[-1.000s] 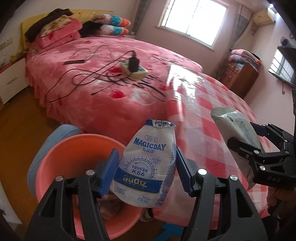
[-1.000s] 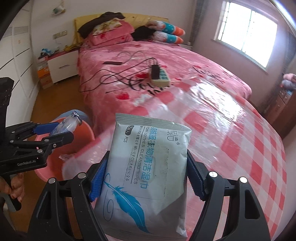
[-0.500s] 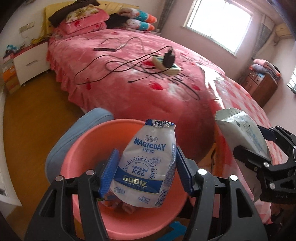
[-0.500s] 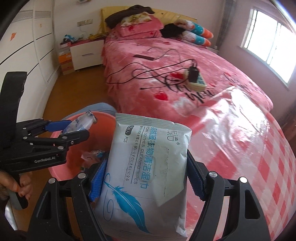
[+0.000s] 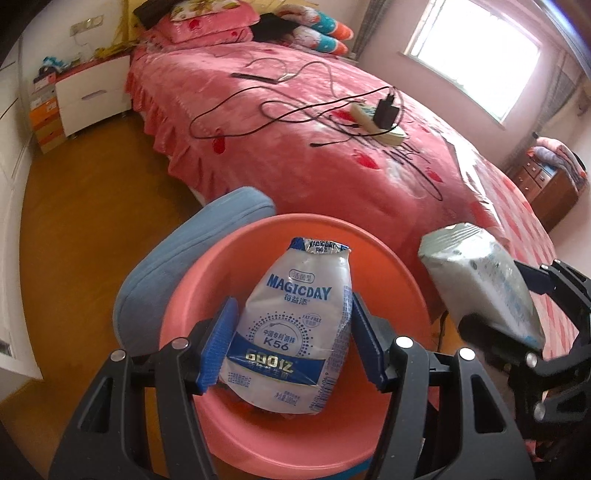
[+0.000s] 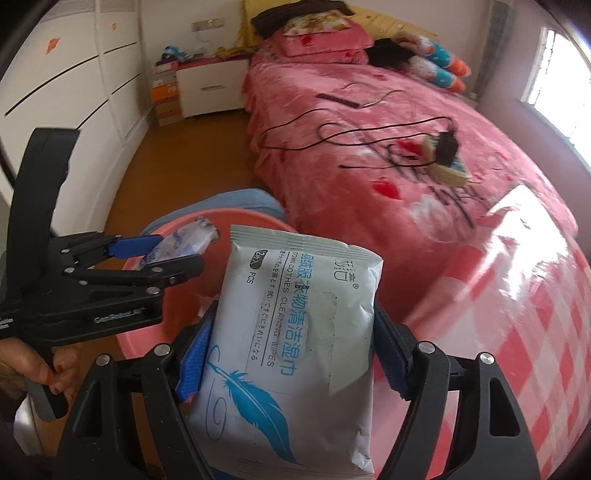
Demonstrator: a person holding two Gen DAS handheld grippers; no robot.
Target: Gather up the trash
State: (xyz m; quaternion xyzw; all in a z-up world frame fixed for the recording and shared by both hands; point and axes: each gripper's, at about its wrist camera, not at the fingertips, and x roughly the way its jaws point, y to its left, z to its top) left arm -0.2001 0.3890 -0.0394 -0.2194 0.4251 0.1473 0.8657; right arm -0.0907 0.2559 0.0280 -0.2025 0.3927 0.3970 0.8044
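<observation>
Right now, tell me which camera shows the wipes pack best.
The right wrist view: the wipes pack faces the camera, print readable, clamped in the right tool. The left wrist view shows only its side edge at the frame's right.

A bed (image 5: 332, 155) with a pink blanket fills the room, with pillows (image 5: 207, 22) piled at its head. On the blanket lie a power strip (image 5: 376, 122) with a black charger (image 5: 386, 109) plugged in, loose black cables (image 5: 258, 107) and a dark phone (image 5: 253, 76). A white nightstand (image 5: 92, 92) stands beside the bed on the wooden floor (image 5: 85, 206), and a brown dresser (image 5: 546, 192) sits near the window (image 5: 476, 55).
</observation>
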